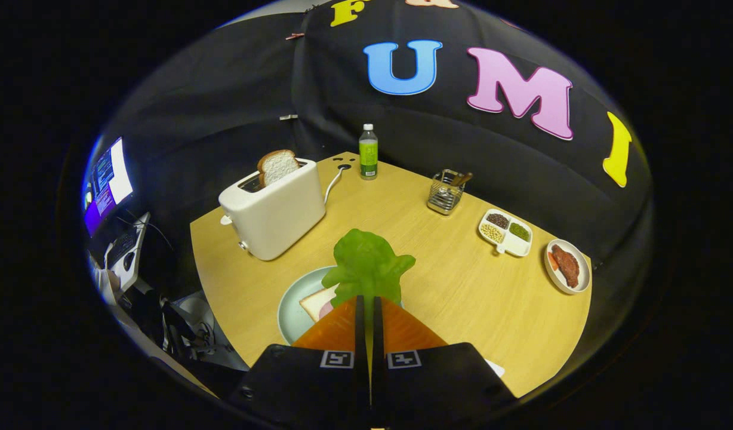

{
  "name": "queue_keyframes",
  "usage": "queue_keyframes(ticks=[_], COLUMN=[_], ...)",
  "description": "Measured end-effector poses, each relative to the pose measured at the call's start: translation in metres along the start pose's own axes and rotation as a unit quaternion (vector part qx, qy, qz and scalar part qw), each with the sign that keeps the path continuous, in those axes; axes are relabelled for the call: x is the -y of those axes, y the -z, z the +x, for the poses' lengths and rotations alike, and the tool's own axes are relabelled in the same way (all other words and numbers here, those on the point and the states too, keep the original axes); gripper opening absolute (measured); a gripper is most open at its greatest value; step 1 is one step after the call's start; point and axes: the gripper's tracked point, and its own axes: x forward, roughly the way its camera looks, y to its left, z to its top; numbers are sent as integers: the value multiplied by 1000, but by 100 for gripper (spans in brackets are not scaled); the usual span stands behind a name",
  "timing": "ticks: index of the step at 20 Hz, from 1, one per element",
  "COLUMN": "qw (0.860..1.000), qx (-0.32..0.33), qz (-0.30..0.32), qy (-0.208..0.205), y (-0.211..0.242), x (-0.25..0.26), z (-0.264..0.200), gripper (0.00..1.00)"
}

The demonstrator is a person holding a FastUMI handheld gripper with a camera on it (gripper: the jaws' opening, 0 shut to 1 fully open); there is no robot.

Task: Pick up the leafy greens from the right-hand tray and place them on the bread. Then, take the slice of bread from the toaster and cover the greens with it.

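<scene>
Gripper (367, 304) fingers are seen drawn nearly together, clamped on the lower edge of the leafy greens (366, 266), which stand up just ahead of the fingertips and are carried above the near part of the counter (462, 286). Left to right, the scene is logged as follows: a white toaster (274, 212) stands at the left of the counter with a slice of bread (277, 166) upright in its slot; just below and left of the fingers a pale plate (292, 304) holds the bread (317, 301), partly hidden behind the greens and the fingers; a green bottle (368, 152) and a wire holder (446, 191) stand beyond; a divided dish (505, 233) and a small tray (568, 266) lie to the right. The step in hand is judged to be the placing of the greens. It is advised that the gripper be moved slightly left and lowered until the leaf lies flat over the middle of the bread, and that the fingers be parted only then, so that the leaf is not dropped off the edge or dragged on withdrawal. The toaster slice is untouched.
</scene>
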Motion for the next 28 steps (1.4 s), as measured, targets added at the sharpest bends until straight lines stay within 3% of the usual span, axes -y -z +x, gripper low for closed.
queue_keyframes(ticks=[4,9,11,14,15,18,23,28], qw=[1000,999,999,999,999,999,994,991], qx=[-18,-37,-40,-23,-17,21,113,133], qz=[-2,19,27,38,44,40,-13,-35], qy=[-18,-10,-2,3,0,4,-3,5], y=[-2,5,6,-3,-8,-36,-122,-182], x=[-18,-16,-14,-15,-18,-24,-61,-108], z=[21,44,49,51,50,41,24,40], gripper=[6,6,13,93,98,96,96,97])
